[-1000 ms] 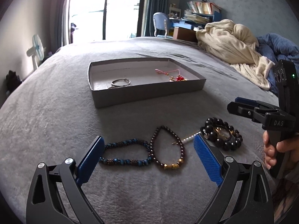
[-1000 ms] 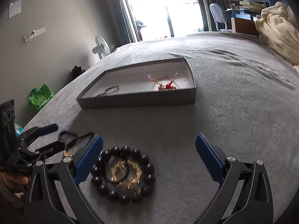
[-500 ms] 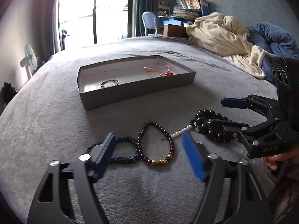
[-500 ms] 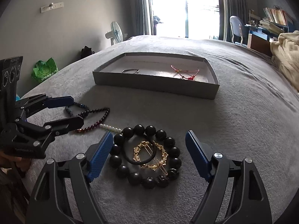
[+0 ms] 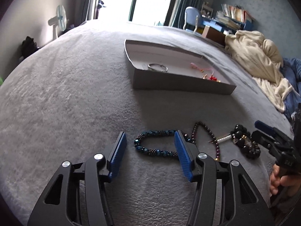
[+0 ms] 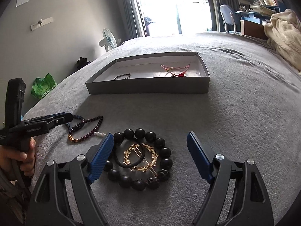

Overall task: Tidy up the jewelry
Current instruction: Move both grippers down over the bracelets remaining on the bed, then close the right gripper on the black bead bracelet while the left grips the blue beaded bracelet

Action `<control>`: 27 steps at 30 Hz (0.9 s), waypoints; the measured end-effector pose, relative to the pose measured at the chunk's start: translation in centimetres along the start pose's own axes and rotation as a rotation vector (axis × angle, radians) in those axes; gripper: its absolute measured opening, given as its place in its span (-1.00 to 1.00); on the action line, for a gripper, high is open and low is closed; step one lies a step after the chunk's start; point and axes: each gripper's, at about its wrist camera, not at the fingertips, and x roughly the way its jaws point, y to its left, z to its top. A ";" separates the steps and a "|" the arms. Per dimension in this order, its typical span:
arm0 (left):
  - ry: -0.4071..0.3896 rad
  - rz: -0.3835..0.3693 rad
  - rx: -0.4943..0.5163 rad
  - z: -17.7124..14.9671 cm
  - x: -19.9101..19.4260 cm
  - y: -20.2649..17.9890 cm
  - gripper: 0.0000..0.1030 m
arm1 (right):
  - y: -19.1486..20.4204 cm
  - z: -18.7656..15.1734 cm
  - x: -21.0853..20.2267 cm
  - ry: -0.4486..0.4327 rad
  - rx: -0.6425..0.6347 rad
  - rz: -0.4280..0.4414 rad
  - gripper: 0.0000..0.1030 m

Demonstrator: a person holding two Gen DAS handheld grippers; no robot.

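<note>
Both grippers low over the loose bracelets on the grey bed, neither holding anything.

The blue beaded bracelet [image 5: 159, 143] lies flat on the bedspread [image 5: 65, 98], and the left gripper [image 5: 150, 150] straddles it with jaws parted, its right pad covering the bracelet's right end; I can't tell whether it touches. Just beside it sits the dark red bead bracelet [image 5: 207, 137] with its gold charm, and a short white pearl piece [image 6: 99, 134] is next to that. Further right, the right gripper [image 6: 150, 155] hangs wide open over the big black bead bracelet [image 6: 160, 143], which rings a black hair tie [image 6: 120, 160] and a gold hair clip [image 6: 143, 156]. Beyond them stands the shallow grey box [image 6: 150, 86], holding a silver bangle [image 5: 157, 67] and a pink cord bracelet [image 6: 175, 68]. A cream blanket [image 5: 254, 56] is heaped at the far right.
</note>
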 end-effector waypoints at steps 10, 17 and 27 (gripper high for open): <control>0.053 0.052 0.082 0.7 1.8 -0.8 0.00 | -0.5 -0.7 -0.7 0.017 0.034 -0.007 0.16; 0.050 0.058 0.088 0.6 2.0 -1.0 0.01 | -0.4 -0.7 -0.2 0.048 0.038 -0.026 -0.10; 0.056 0.045 0.092 0.3 1.9 -0.9 0.14 | -2.5 -1.5 -0.4 0.107 0.110 -0.064 -0.48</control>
